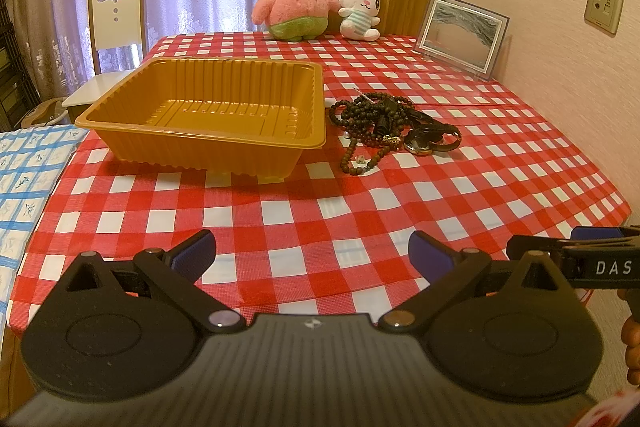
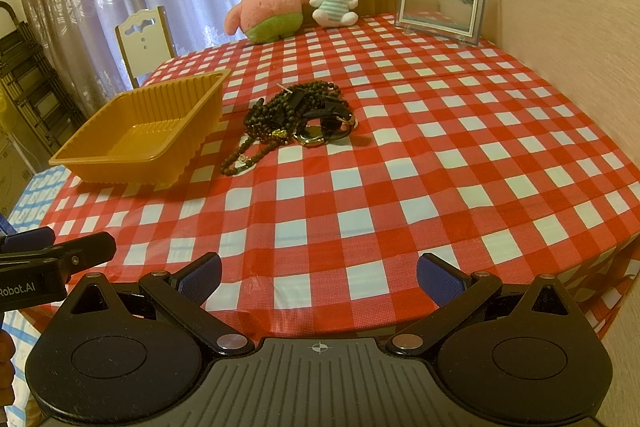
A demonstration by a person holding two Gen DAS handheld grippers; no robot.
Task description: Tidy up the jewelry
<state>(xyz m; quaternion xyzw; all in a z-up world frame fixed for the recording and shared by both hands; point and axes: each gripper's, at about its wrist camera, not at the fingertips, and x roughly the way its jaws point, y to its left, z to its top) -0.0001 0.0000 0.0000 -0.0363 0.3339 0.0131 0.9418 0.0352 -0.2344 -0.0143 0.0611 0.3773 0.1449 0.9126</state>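
A tangled jewelry pile [image 1: 390, 125] of dark beads, its pieces hard to separate, lies just right of a gold tray [image 1: 208, 115] on the checked tabletop [image 1: 360, 219]. Both the left tool [image 1: 312, 253] and right tool [image 2: 318, 277] hang spread and empty over the bare near edge.

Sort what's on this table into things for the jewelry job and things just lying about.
For the job: pile of bead necklaces, wristwatch, empty orange tray.

Lying about: pink starfish plush, white bunny plush, framed picture.
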